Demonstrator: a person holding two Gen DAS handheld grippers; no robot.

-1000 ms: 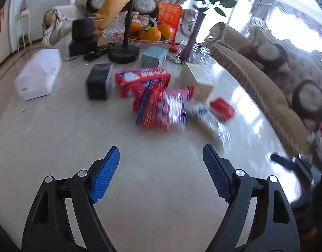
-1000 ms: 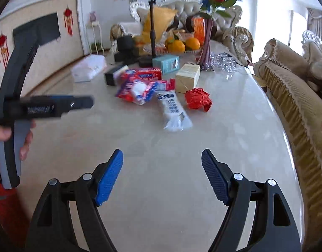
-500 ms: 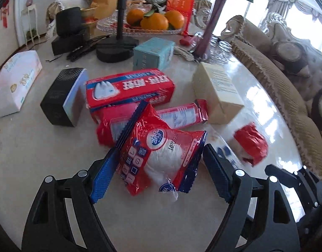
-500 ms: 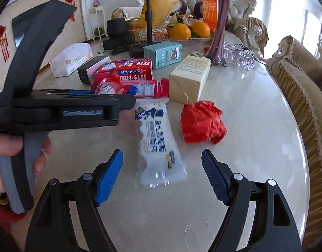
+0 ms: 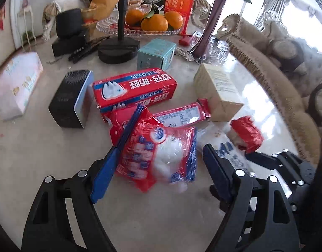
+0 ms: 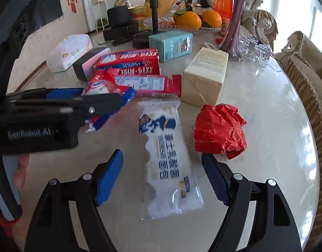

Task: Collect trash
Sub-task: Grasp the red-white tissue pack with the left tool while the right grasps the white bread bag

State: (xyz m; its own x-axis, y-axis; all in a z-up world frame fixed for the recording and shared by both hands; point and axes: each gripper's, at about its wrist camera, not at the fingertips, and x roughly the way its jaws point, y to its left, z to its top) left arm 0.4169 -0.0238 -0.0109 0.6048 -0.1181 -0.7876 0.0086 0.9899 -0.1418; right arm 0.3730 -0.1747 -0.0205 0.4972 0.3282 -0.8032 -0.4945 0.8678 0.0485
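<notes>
The red snack packet lies near the middle of the table, between the parted fingers of the left gripper, untouched by either pad. The white wrapper lies just toward the table's right edge from it, framed by the right gripper, whose fingers also stand apart with nothing clamped. A crumpled red paper sits just beside the wrapper, nearer the right edge.

Handling, as judged: both packets look light, thin and crinkly, likely slick on the glossy top and prone to buckle (the film gives no firm edge). The best hold appears to be across the narrow width at mid-length, pads closing on the flat body. The red paper should crush readily.

Pose: both grippers point steeply down at the table, side by side and close; the left one crosses the right view's left side, a hand on its grip.
</notes>
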